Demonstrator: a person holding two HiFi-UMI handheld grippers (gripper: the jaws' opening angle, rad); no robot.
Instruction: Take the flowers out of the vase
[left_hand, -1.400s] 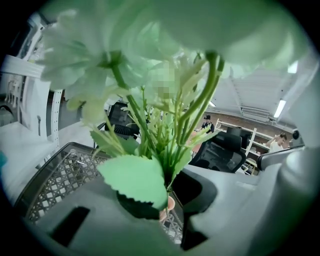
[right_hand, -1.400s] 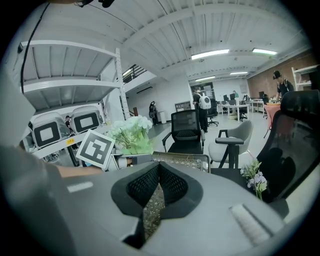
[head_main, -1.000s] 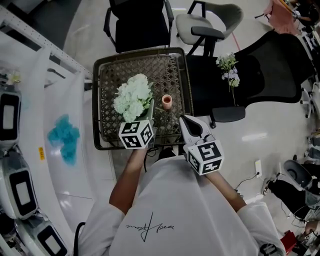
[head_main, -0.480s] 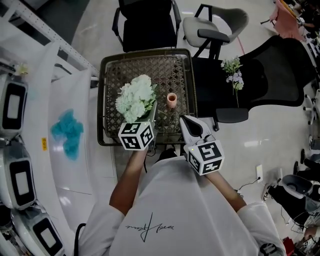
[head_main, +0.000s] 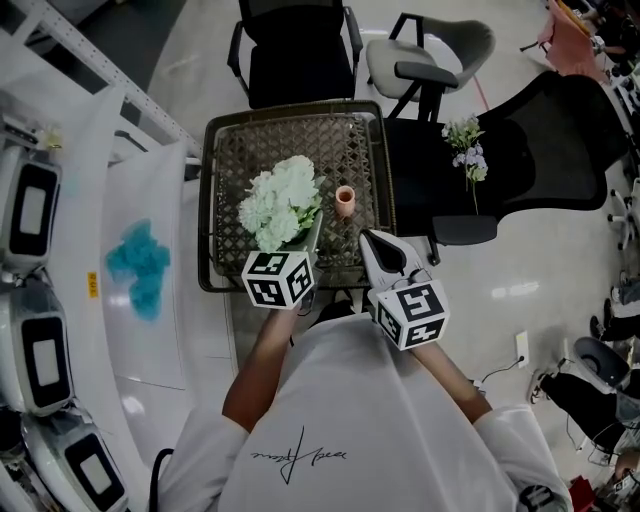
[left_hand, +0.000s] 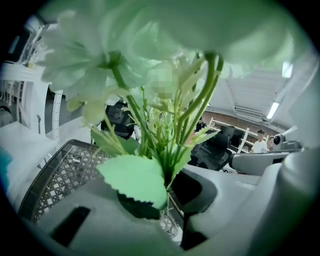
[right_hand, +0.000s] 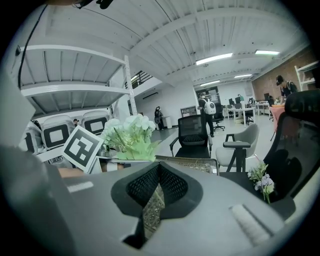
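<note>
Easing the white flower bunch rightward, clear of the pink vase, the left gripper grips its stems while the right gripper waits pinched together, empty

The flowers stand between the left gripper's jaws — the vase sits on the table ahead of the right gripper, a sprig on the chair to its right.

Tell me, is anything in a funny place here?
Yes. A small sprig of purple and white flowers lies on the black office chair, on its seat, beside the brown wicker table. The big white-green flower bunch is just in the left gripper, clamped by its stems.
</note>
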